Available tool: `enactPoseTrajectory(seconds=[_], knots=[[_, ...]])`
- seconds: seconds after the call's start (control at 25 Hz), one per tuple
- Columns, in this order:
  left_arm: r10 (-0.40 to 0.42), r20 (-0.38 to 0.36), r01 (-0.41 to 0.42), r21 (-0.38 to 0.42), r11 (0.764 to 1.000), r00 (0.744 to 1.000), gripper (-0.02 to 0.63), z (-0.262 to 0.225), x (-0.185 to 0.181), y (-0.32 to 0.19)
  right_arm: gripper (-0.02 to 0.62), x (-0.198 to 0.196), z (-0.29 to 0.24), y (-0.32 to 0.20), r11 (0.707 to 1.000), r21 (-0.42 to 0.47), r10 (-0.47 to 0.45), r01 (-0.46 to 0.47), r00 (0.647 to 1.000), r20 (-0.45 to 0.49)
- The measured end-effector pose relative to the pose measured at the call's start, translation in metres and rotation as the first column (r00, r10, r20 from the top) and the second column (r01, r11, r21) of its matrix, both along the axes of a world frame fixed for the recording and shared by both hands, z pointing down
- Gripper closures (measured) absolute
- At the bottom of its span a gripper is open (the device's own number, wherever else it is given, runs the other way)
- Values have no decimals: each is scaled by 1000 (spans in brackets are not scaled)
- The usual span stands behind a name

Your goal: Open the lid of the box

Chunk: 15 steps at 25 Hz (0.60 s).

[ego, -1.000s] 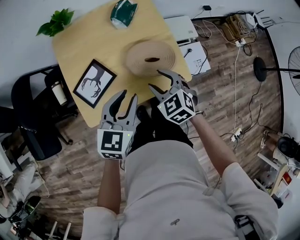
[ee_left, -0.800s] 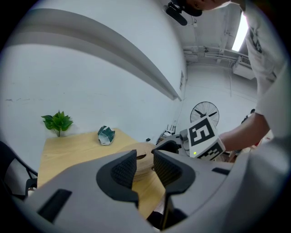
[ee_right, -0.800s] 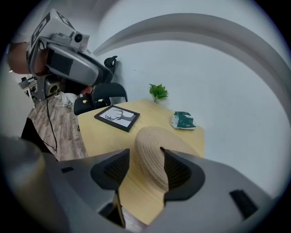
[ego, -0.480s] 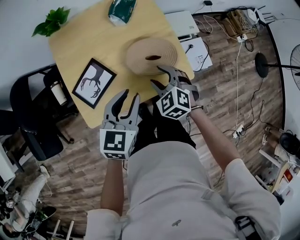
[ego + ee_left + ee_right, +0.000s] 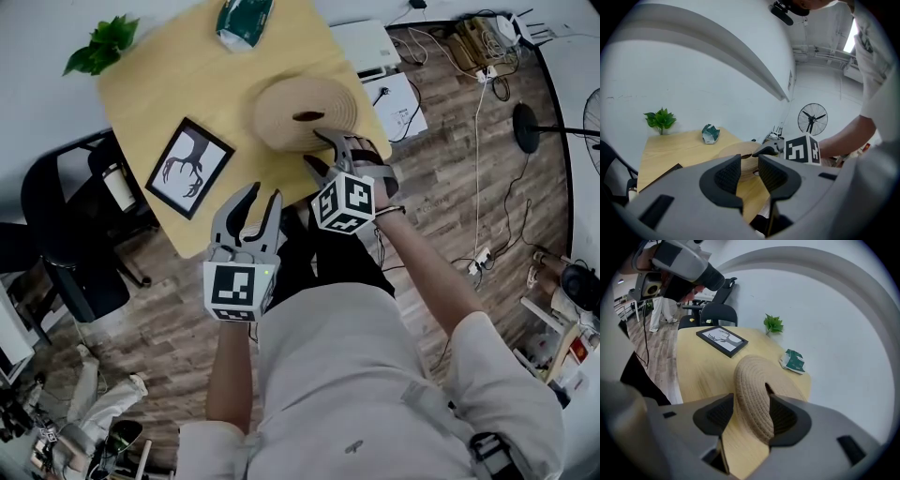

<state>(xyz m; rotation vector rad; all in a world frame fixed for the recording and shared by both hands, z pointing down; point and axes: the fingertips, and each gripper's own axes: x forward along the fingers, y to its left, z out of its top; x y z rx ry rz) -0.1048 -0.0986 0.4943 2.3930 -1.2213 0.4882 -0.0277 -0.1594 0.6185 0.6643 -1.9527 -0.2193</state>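
Your left gripper (image 5: 261,202) hovers released and empty over the table (image 5: 178,84) edge. At its 1 o'clock, your right gripper (image 5: 322,153) stays unclenched, jaws astride the woven box lid (image 5: 302,111) at its 6 o'clock rim.

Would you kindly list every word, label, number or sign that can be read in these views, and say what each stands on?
No text can be read in any view.
On the green-and-white packet on the pale wooden table: print too small to read.
On the cubes of the left gripper and right gripper: black-and-white square markers, no letters.
In the black-framed picture: a dark branching drawing, no words.
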Motion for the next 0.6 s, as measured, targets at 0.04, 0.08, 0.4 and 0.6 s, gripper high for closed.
enactPoseTrajectory(seconds=[0.04, 0.08, 0.4, 0.6], knots=[[1, 0, -1, -1, 1000, 1000, 494, 0, 1, 1, 357, 0, 1, 0, 1000, 6, -5, 5, 1000, -10], [3, 0, -3, -2, 1000, 1000, 494, 1, 1, 1, 362, 0, 2, 0, 1000, 10, -9, 9, 1000, -20], [-4, 1, 4, -4, 1000, 1000, 495, 2, -4, 0, 394, 0, 10, -2, 1000, 12, -6, 6, 999, -37], [-9, 2, 9, -6, 1000, 1000, 508, 2, -6, 0, 405, 1, 11, -3, 1000, 11, 1, -1, 999, -36]])
